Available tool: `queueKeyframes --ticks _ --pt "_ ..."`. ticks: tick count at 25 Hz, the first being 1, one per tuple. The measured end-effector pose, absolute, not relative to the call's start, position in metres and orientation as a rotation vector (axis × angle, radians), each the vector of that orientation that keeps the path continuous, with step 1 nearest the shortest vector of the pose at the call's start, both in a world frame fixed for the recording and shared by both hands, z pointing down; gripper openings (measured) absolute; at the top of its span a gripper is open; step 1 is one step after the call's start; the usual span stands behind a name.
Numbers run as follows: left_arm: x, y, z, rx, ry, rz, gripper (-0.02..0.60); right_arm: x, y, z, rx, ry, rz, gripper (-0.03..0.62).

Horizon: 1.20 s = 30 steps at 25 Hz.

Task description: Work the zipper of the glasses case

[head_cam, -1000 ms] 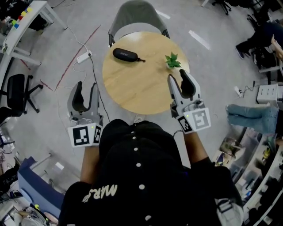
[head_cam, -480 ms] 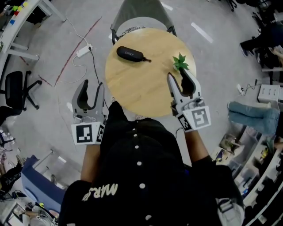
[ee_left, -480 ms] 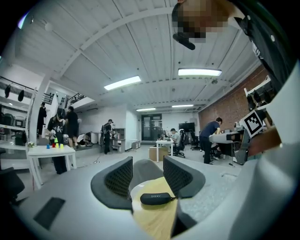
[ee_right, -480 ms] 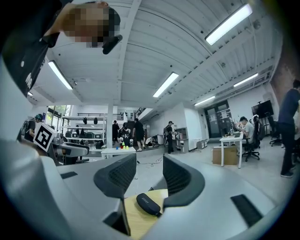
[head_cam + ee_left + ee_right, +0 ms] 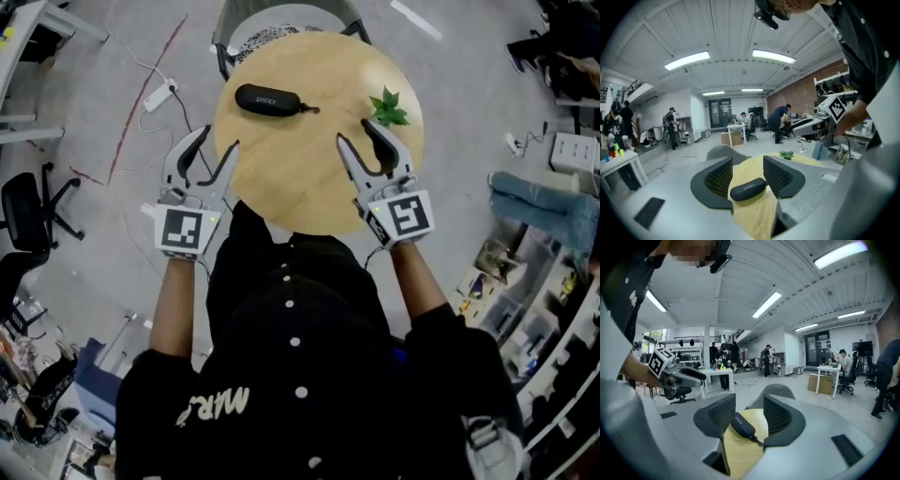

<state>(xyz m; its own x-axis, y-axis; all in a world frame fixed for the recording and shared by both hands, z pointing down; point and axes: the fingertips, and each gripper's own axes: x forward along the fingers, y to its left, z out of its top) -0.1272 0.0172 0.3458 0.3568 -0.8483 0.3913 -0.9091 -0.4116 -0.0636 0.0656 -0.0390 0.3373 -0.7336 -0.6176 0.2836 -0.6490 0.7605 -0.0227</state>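
Note:
The black zipped glasses case [image 5: 267,98] lies on the far left part of the round wooden table [image 5: 300,178], its zipper pull pointing right. My left gripper [image 5: 217,145] is open at the table's left edge, short of the case. My right gripper [image 5: 355,133] is open over the table's right side; its jaws have just been opening, with nothing between them. In the left gripper view the case [image 5: 748,189] shows ahead between the open jaws of that gripper [image 5: 747,168], apart from them. In the right gripper view the case [image 5: 742,423] also lies ahead of the gripper [image 5: 749,409].
A small green plant [image 5: 388,108] sits on the table just beyond my right gripper. A grey chair [image 5: 281,23] stands behind the table. A power strip with cables [image 5: 156,96] lies on the floor at the left. People and desks fill the room beyond.
Both grippers have moved forward and down toward the table. The left one has come in from beside my body to the table's left edge.

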Motion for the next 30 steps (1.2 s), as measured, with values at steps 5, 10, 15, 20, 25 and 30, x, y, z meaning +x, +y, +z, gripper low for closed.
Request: queueKeyframes --ticks 5,10,15,20,25,30 --pt "-0.099 -0.02 0.41 2.592 -1.298 0.643 0.189 0.051 -0.053 0.405 0.875 -2.613 0.208 0.17" --pt "-0.084 -0.048 0.471 2.634 -1.078 0.846 0.189 0.035 -0.066 0.469 0.812 -2.532 0.255 0.183" --pt "-0.076 -0.075 0.518 2.643 -0.938 1.039 0.189 0.025 -0.073 0.523 0.76 -2.431 0.287 0.183" --pt "-0.071 -0.09 0.547 2.674 -0.782 1.204 0.189 0.016 -0.071 0.563 0.699 -2.368 0.344 0.196" --pt "-0.066 -0.096 0.558 2.722 -0.622 1.251 0.189 0.012 -0.077 0.587 0.701 -2.318 0.396 0.198" --pt "-0.07 -0.098 0.576 2.691 -0.486 1.333 0.189 0.007 -0.082 0.598 0.679 -2.298 0.393 0.196"
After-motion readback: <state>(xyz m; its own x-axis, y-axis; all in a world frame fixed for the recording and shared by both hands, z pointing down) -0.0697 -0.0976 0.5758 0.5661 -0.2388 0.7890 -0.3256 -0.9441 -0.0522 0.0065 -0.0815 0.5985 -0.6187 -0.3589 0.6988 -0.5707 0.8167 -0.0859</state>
